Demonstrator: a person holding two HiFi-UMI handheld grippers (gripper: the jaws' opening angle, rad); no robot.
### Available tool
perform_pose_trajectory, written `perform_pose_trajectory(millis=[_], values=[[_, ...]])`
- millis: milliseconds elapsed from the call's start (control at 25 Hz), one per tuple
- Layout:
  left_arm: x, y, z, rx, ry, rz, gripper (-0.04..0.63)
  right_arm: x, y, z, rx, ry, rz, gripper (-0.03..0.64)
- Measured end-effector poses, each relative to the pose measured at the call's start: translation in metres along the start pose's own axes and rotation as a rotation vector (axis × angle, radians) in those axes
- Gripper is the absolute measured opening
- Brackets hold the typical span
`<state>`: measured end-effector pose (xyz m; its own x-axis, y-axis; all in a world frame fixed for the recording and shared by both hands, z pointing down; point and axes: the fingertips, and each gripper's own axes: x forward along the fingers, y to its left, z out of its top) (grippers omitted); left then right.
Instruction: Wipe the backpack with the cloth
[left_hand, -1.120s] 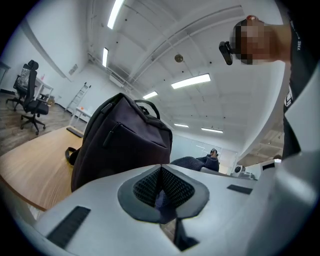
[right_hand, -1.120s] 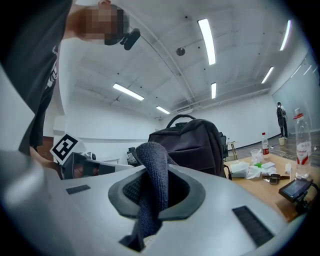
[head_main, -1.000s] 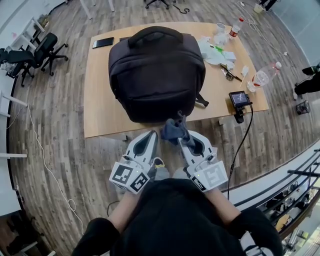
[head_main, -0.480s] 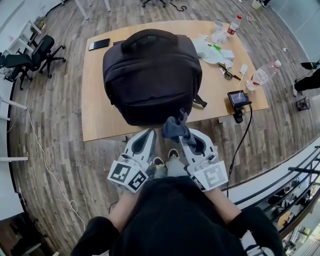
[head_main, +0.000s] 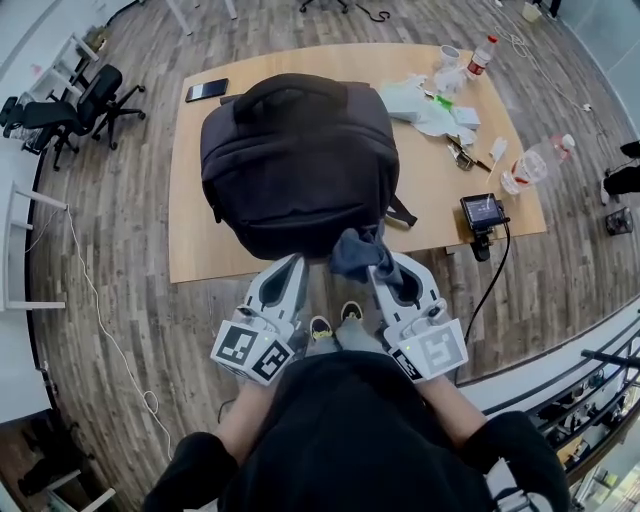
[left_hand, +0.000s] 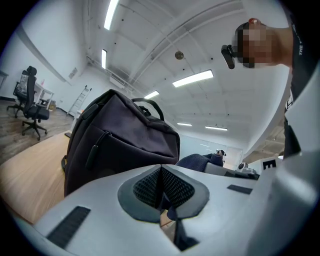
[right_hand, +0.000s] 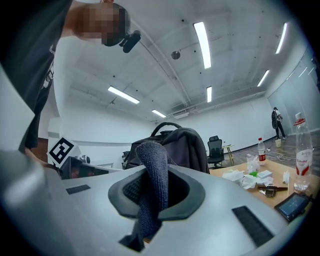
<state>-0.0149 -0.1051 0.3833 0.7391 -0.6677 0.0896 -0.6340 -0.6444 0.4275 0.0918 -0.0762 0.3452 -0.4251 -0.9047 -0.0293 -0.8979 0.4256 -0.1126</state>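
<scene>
On the wooden surface (head_main: 200, 235) sits a dark backpack (head_main: 300, 160), its carry handle at the far end from the person and its near end close to the surface's front edge. Just off that edge, over the plank floor (head_main: 130, 300), both tools point toward the bag. The right hand-held gripper (head_main: 381, 263) is clamped on a dark blue-grey cloth (head_main: 352, 252). In the right gripper view the fabric is pinched between the two pads, rising above them in a rounded fold and trailing below them. From the head view the cloth's upper end overlaps the bag's near lower edge, but whether it touches cannot be told. The left hand-held gripper (head_main: 292, 264) is beside it, level with the right one. In the left gripper view its ribbed pads meet in a line with nothing held between them, and the bag fills the space ahead.

To the bag's right on the surface lie crumpled tissues (head_main: 420, 105), a clear bottle (head_main: 535, 165) on its side and a red-capped bottle (head_main: 480, 55) upright at the far corner. A small screen (head_main: 480, 212) with a black cable sits at the front right corner. A phone (head_main: 206, 90) lies at the far left corner. Black chairs (head_main: 70, 105) stand well off to the left.
</scene>
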Motion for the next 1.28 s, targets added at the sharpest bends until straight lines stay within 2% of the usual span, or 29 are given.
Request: perform_pose_trajectory(millis=[360, 600, 880, 1280], values=[[0.012, -0.001, 0.013, 0.053, -0.021, 0.079, 0.015, 0.0, -0.011, 0.024, -0.007, -0.054, 0.065, 0.038], [0.012, 0.003, 0.021, 0.055, -0.034, 0.101, 0.015, 0.002, -0.011, 0.038, -0.001, -0.082, 0.097, 0.038], [0.015, 0.004, 0.047, 0.074, -0.046, 0.062, 0.015, 0.017, -0.01, 0.048, -0.023, -0.089, 0.061, 0.038], [0.014, 0.028, 0.072, 0.101, -0.065, 0.011, 0.015, 0.047, -0.007, 0.063, -0.02, -0.105, 0.004, 0.038]])
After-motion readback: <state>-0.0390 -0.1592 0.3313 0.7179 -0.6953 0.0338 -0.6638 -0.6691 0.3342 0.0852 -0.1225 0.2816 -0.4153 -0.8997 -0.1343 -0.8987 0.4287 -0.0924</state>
